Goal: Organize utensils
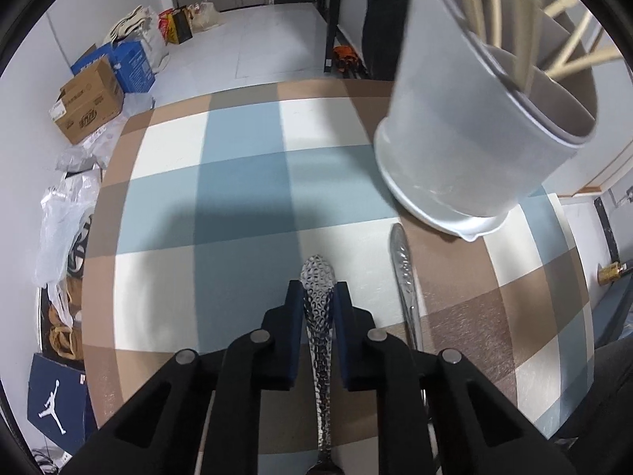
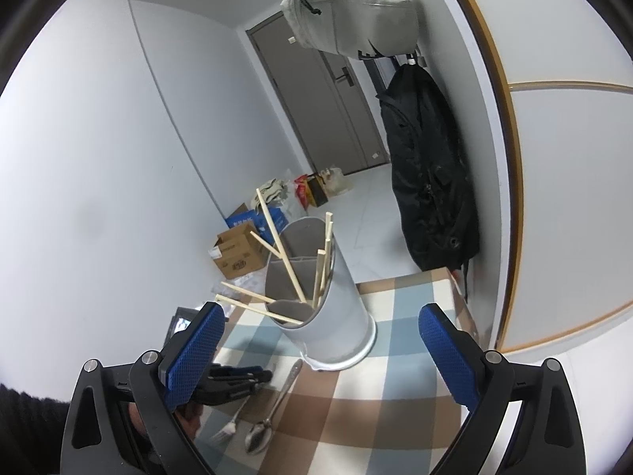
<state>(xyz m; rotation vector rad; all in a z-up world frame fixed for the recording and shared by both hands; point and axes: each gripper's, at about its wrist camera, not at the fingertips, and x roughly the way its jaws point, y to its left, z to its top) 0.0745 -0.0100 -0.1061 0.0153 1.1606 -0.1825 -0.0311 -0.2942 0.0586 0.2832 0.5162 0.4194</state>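
My left gripper [image 1: 318,297] is shut on the hammered handle of a silver fork [image 1: 317,301], low over the checked tablecloth [image 1: 237,182]. In the right wrist view the left gripper [image 2: 237,380] holds the fork [image 2: 227,427] with its tines toward the table's near edge. A silver spoon [image 2: 273,407] lies beside it, its handle [image 1: 401,261] pointing at the grey divided utensil holder [image 2: 332,308]. The holder [image 1: 470,146] has several wooden chopsticks [image 2: 285,261] in it. My right gripper [image 2: 320,340] is open and empty, raised above the table facing the holder.
Cardboard boxes [image 1: 87,103] and bags [image 1: 130,39] lie on the floor past the table's far edge. A black coat [image 2: 427,182] hangs on the wall at the right. A blue shoe box [image 1: 55,399] sits on the floor at the left.
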